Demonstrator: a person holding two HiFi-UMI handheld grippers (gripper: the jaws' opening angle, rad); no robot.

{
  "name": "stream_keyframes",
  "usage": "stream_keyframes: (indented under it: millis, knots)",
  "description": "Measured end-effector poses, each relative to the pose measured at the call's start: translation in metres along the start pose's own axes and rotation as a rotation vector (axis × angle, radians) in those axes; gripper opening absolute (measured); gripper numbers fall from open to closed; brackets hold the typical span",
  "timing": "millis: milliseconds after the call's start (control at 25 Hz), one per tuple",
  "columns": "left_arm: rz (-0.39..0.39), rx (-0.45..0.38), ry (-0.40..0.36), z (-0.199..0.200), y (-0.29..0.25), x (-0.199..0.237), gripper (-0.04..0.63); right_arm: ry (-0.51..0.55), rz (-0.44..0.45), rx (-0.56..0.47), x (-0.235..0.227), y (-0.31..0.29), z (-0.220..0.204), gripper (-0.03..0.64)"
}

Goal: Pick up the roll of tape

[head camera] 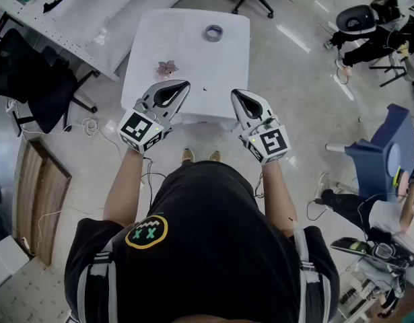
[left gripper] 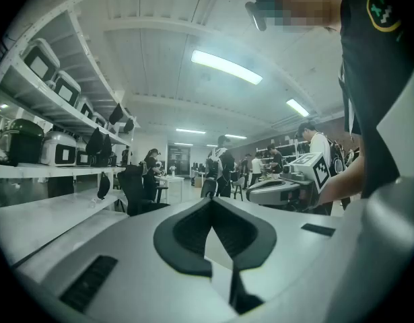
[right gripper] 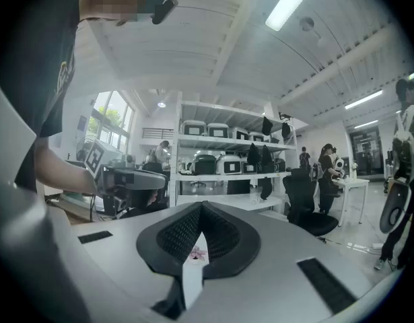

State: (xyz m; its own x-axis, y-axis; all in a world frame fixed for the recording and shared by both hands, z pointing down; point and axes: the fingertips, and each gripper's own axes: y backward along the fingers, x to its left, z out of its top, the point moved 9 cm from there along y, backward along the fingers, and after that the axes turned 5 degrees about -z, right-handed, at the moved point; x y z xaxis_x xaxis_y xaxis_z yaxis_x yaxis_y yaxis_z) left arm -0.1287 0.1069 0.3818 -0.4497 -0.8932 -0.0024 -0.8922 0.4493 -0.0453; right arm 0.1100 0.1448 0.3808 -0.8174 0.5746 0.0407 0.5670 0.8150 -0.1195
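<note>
The roll of tape [head camera: 213,32] is a grey ring that lies flat near the far edge of a small white table [head camera: 227,59]. My left gripper [head camera: 185,85] hovers over the table's near left part, and its tips meet with nothing between them. My right gripper [head camera: 235,93] hangs over the near right edge, also shut and empty. Both are well short of the tape. In the left gripper view the closed jaws [left gripper: 212,200] point level across the room. In the right gripper view the closed jaws [right gripper: 201,206] frame a bit of table.
A pink flower-shaped thing [head camera: 167,66] lies on the table just beyond the left gripper and shows again [right gripper: 196,252]. A long white desk [head camera: 92,25] and a black office chair [head camera: 38,86] stand at the left. A blue chair [head camera: 385,147] stands at the right.
</note>
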Motion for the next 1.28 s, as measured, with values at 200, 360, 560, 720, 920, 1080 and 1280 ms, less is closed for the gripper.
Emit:
stream_keyframes:
  millis: [200,360,560,720,920,1080,1280]
  knots:
    - [0.001,0.001,-0.004,0.001,0.002,0.006,0.015,0.011,-0.011,-0.003,-0.002,-0.004,-0.005,0.02]
    - [0.004,0.003,-0.004,0.002,0.002,0.003,0.015,0.014,-0.005,-0.001,-0.001,-0.002,-0.005,0.02]
    - [0.006,0.002,-0.003,0.002,0.003,0.002,0.015,0.016,0.003,0.004,0.001,-0.002,-0.005,0.02]
    - [0.005,0.003,-0.003,0.001,0.002,0.001,0.015,0.001,-0.004,0.005,-0.002,0.0,-0.008,0.02]
    - [0.007,0.002,-0.007,0.001,0.003,0.0,0.015,-0.019,-0.007,0.005,-0.003,0.0,-0.01,0.02]
    - [0.006,0.005,-0.007,0.001,0.002,-0.002,0.015,-0.028,-0.021,0.005,-0.004,0.004,-0.012,0.021]
    - [0.004,0.006,-0.008,0.002,0.001,-0.001,0.015,-0.034,-0.021,0.0,-0.006,0.004,-0.011,0.021]
